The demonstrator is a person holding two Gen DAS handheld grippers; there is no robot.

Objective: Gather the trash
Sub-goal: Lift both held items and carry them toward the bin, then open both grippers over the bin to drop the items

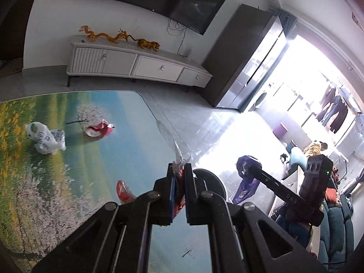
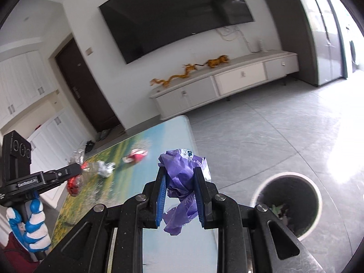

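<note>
My right tool (image 2: 179, 182) grips a purple wrapper (image 2: 179, 170), my left tool (image 1: 179, 177) a clear wrapper (image 1: 168, 136); next both must go over the bin (image 2: 287, 202).

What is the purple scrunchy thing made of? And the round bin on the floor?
The purple wrapper, pinched in the right hand-held gripper, looks like thin plastic film: it crumples into soft, slightly shiny folds with printing. The bin seems hard plastic or painted metal: a smooth, rigid white rim; which one isn't clear.
</note>
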